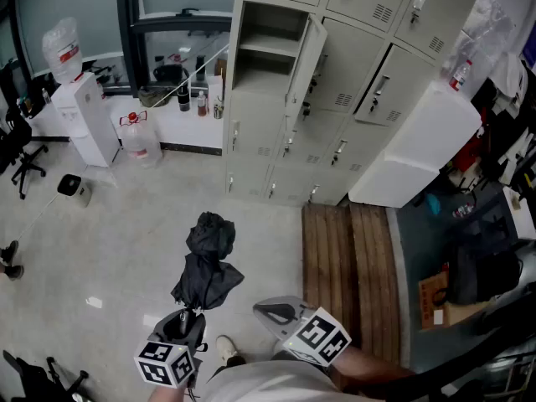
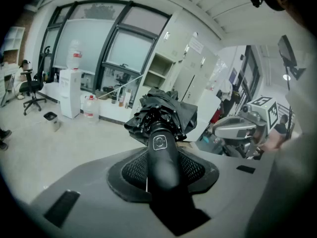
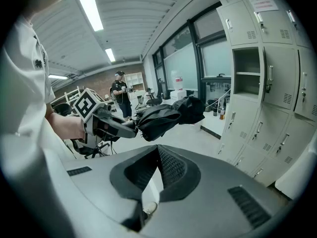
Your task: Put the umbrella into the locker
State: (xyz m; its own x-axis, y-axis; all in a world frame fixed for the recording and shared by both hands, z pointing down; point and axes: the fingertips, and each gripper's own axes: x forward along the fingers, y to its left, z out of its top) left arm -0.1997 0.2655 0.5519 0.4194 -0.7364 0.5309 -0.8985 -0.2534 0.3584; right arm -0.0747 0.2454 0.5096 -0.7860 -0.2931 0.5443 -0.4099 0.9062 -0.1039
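A black folded umbrella sticks out forward from my left gripper, low in the head view. In the left gripper view the jaws are shut on the umbrella's handle, and its crumpled canopy bunches beyond them. The grey locker bank stands ahead, with one upper compartment open and its door swung right. My right gripper is beside the left one, shut with nothing in it. From the right gripper view the umbrella and the open compartment both show.
A water dispenser and a water jug stand at the left by the window. A white cabinet leans against the lockers at the right. Wooden planks lie on the floor. A person stands far behind.
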